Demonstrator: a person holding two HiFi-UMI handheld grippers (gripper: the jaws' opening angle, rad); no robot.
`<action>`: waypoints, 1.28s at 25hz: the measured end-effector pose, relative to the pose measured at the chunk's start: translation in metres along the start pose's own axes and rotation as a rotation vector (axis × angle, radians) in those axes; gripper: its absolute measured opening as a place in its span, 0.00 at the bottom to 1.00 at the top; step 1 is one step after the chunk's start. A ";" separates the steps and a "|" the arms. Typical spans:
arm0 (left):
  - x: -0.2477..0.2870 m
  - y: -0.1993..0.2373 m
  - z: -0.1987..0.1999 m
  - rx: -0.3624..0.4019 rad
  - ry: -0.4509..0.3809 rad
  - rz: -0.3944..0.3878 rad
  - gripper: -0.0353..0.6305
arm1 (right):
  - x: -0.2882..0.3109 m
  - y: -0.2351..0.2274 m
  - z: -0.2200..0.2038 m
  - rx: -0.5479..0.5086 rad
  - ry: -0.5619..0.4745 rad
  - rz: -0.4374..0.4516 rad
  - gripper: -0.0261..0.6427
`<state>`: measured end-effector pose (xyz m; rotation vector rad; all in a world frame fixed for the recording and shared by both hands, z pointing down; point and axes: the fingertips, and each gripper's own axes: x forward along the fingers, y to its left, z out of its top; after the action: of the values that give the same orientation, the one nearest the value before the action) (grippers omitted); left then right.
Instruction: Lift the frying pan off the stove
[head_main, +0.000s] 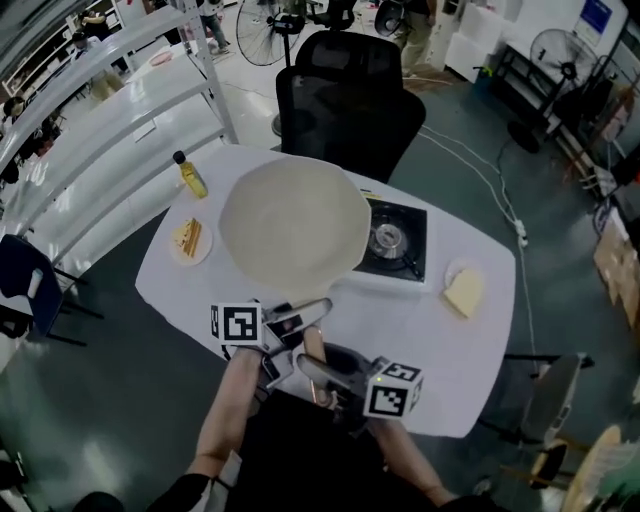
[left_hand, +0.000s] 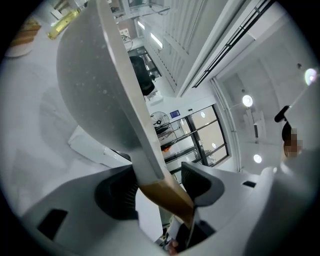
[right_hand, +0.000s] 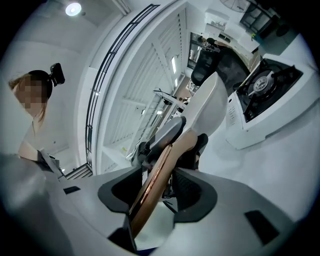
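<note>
The frying pan (head_main: 295, 225), a pale round pan with a brown wooden handle (head_main: 314, 350), is held in the air to the left of the black stove (head_main: 397, 240), with the burner bare. My left gripper (head_main: 305, 312) is shut on the handle close to the pan, and my right gripper (head_main: 312, 372) is shut on it further back. In the left gripper view the pan's grey body (left_hand: 92, 85) fills the upper left, and the handle (left_hand: 167, 192) runs between the jaws of the left gripper (left_hand: 157, 187). In the right gripper view the right gripper (right_hand: 157, 192) clamps the handle (right_hand: 155, 182).
On the white table (head_main: 400, 330) stand a yellow oil bottle (head_main: 190, 175), a plate with toast (head_main: 190, 240) at the left and a plate with a pale slice (head_main: 465, 290) at the right. A black office chair (head_main: 345, 100) stands behind the table. The stove (right_hand: 265, 92) lies to the right.
</note>
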<state>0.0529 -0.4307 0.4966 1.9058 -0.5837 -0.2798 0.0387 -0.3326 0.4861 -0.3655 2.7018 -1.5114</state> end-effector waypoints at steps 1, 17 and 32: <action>-0.008 0.002 -0.002 -0.006 -0.014 0.021 0.43 | 0.003 0.003 -0.005 -0.003 0.017 0.013 0.31; -0.148 0.014 -0.001 -0.042 -0.224 0.128 0.44 | 0.083 0.057 -0.071 -0.054 0.220 0.125 0.32; -0.245 0.029 0.016 -0.022 -0.341 0.196 0.44 | 0.154 0.086 -0.106 -0.071 0.363 0.199 0.32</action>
<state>-0.1706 -0.3258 0.4983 1.7742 -0.9844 -0.4858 -0.1416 -0.2332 0.4837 0.1948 2.9514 -1.5572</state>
